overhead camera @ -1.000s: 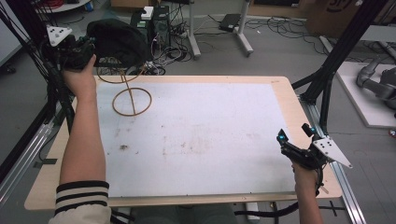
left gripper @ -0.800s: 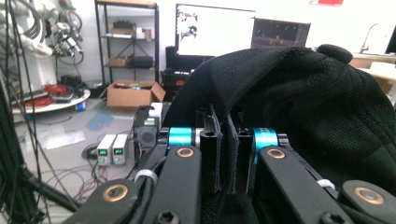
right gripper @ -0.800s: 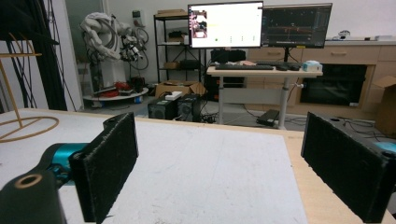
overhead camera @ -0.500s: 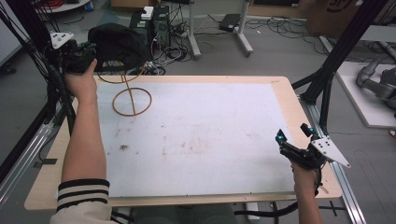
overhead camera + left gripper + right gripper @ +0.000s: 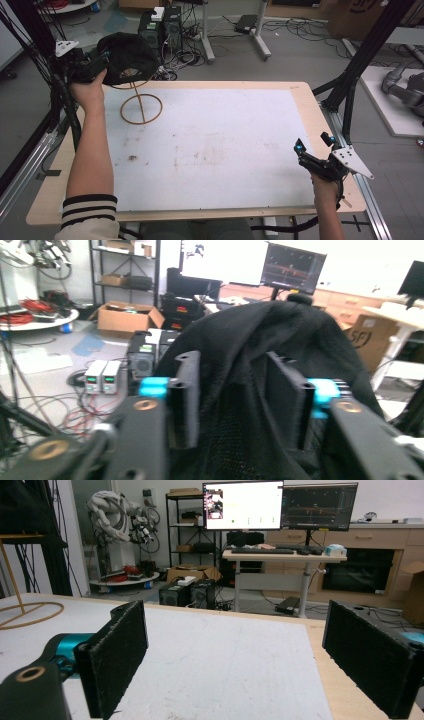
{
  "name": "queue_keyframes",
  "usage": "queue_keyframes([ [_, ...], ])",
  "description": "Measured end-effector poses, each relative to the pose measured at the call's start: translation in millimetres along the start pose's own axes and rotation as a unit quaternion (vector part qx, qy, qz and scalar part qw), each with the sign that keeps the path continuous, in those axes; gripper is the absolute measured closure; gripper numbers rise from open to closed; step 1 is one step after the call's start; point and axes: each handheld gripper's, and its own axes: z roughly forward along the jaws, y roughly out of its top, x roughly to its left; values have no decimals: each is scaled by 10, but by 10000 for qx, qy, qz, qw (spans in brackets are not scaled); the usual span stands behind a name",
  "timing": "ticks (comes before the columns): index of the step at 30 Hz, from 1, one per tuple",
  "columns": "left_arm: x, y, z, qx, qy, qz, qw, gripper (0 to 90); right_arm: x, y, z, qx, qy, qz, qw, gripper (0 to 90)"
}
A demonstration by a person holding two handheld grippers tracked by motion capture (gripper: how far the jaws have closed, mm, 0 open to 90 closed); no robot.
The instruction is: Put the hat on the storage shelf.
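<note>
A black cap (image 5: 130, 57) rests on top of a wooden stand (image 5: 141, 108), a thin pole on a ring base at the table's far left corner. My left gripper (image 5: 97, 65) is at the cap's left side. In the left gripper view its jaws (image 5: 232, 360) have just been opening and now stand apart, with the cap's black cloth (image 5: 280, 335) loose between them. My right gripper (image 5: 312, 141) hovers over the table's right front part, open with nothing between its jaws (image 5: 237, 612). The stand's ring base (image 5: 30, 612) lies far off at the left of the right gripper view.
A white sheet (image 5: 215, 145) covers most of the wooden table (image 5: 310, 107). Black frame posts (image 5: 362, 60) rise by the right edge and more stand at the left. Computer cases and cables (image 5: 165, 25) lie on the floor beyond the far edge.
The left gripper and the cap have sunk slightly towards the top of the stand. The right gripper has not moved.
</note>
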Motion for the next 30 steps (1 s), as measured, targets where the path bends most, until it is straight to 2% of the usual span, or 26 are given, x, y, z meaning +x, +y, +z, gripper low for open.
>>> queue_keyframes([
  [1,0,4,-7,-11,-9,-8,10000,463,-1,0,1,-6,3,-5,10000,105],
  [3,-5,15,-28,-72,-48,33,10000,426,3,0,4,-9,10,-8,10000,105],
  [4,-8,21,-40,-93,-62,78,9999,371,15,2,6,5,33,-9,10000,105],
  [6,-10,37,-63,-151,-48,93,9998,339,20,5,9,2,28,-17,10000,105],
  [9,-7,59,-94,-215,-96,33,9997,240,32,15,10,-26,59,-33,10000,105],
  [18,10,134,-207,-356,-66,-12,9993,207,55,33,9,-52,75,-29,10000,105],
  [24,-53,205,-297,-536,-183,79,9984,174,77,40,21,-62,114,-57,9999,105],
  [30,-156,319,-448,-740,-300,308,9963,137,119,48,34,-74,175,-73,9998,105],
])
